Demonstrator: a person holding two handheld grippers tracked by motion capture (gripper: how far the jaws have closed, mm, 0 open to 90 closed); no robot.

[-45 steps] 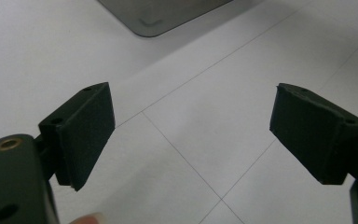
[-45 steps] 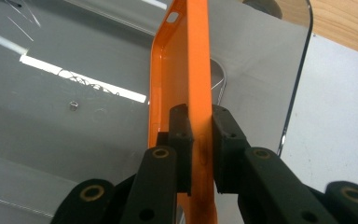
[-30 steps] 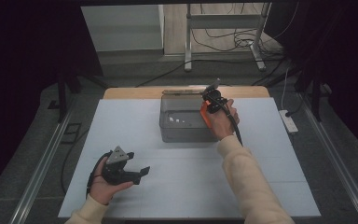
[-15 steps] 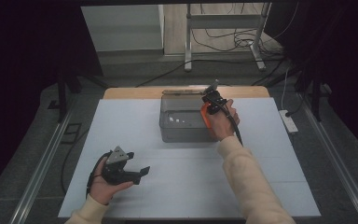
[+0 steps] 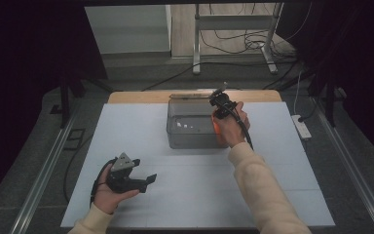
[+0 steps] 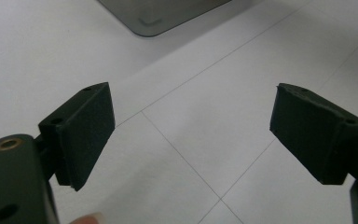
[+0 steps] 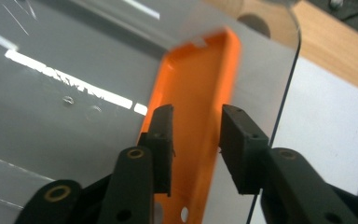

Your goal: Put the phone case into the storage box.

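The orange latch (image 7: 200,112) on the grey box's (image 5: 191,127) right end lies between the right gripper (image 7: 196,140), whose jaws have just been opening, pads apart from it. Well nearer the person, the left gripper (image 6: 191,135) gapes wide and empty over the white table (image 5: 126,126).

no readable text, labels or numbers
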